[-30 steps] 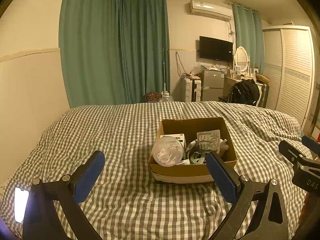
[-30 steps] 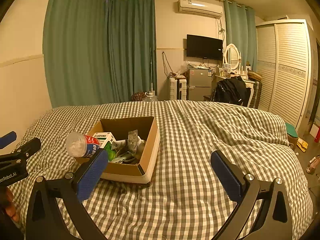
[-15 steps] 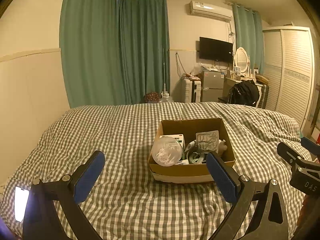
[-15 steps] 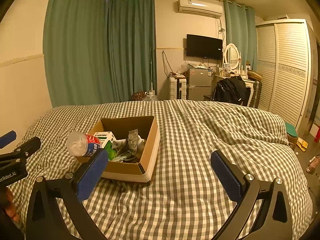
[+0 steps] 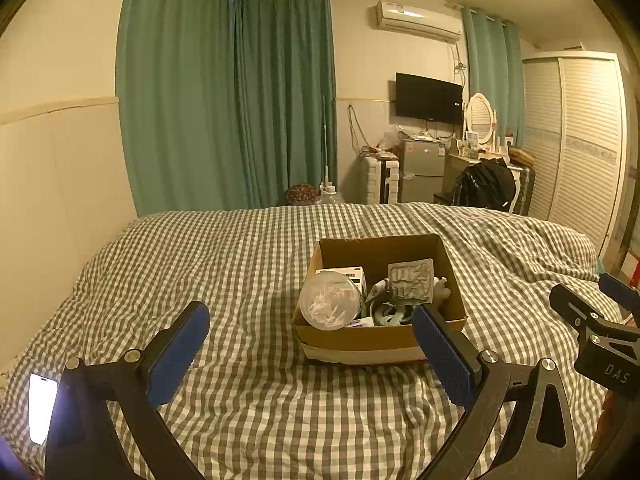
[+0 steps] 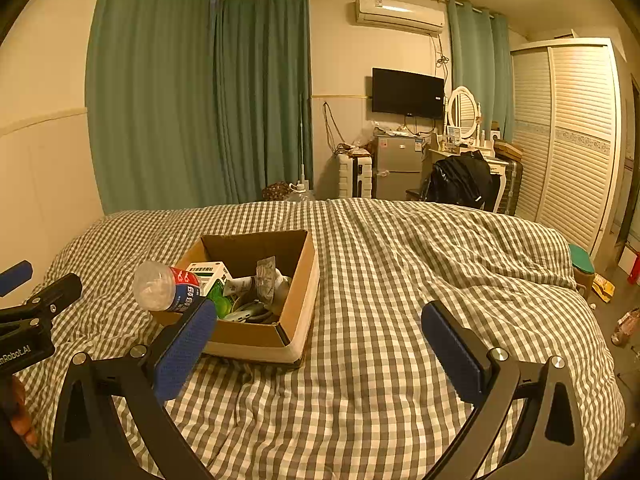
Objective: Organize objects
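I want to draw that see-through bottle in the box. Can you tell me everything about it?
The bottle is clear plastic with a red and blue label. It lies tilted on the near left corner of the cardboard box, its round bottom sticking out over the rim. Something white shows inside. It leans against a white and green carton. Neither gripper touches it.
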